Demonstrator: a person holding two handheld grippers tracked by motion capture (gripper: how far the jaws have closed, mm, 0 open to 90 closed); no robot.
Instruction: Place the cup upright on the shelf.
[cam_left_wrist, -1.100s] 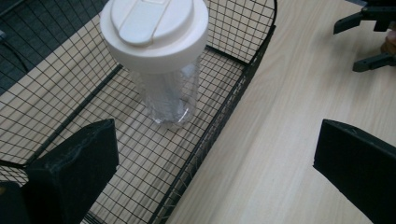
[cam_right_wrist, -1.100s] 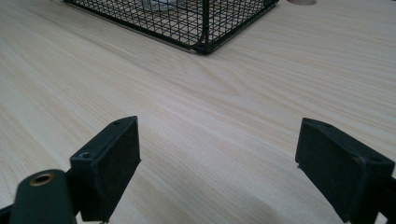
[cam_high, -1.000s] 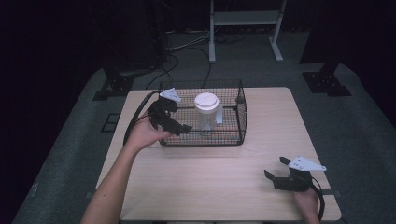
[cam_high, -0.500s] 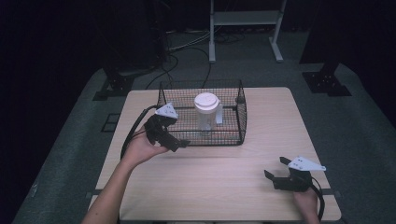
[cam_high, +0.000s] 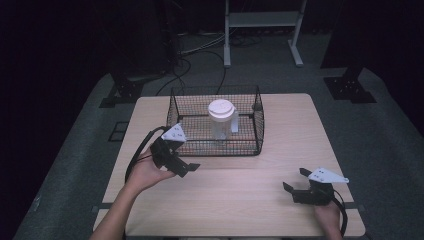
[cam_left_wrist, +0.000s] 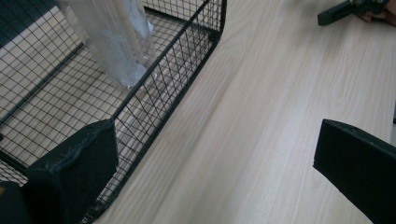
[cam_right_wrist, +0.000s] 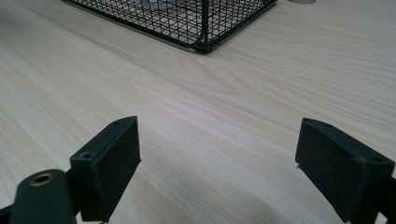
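A black wire basket (cam_high: 258, 127) stands at the middle back of the table. Upright inside it is a clear plastic container with a white lid (cam_high: 221, 118). My left gripper (cam_high: 187, 167) hovers just outside the basket's front left corner, open and holding nothing. In the left gripper view the left gripper (cam_left_wrist: 215, 177) has the basket's front wall (cam_left_wrist: 163, 74) at its left jaw, and the container (cam_left_wrist: 116, 42) is behind the mesh. My right gripper (cam_high: 294, 179) rests at the front right, open and empty. In the right gripper view the right gripper (cam_right_wrist: 219, 158) has bare wood between its jaws.
The light wooden table (cam_high: 235, 200) has free room in front of the basket and between the two hands. The basket's near corner (cam_right_wrist: 203, 28) lies well ahead of the right jaws. Dark floor, cables and a white stand (cam_high: 262, 30) lie beyond the table's far edge.
The left gripper has drawn back out of the basket, toward the front and a little left, with nothing in its jaws. The container stays in the basket. The right gripper has not moved.
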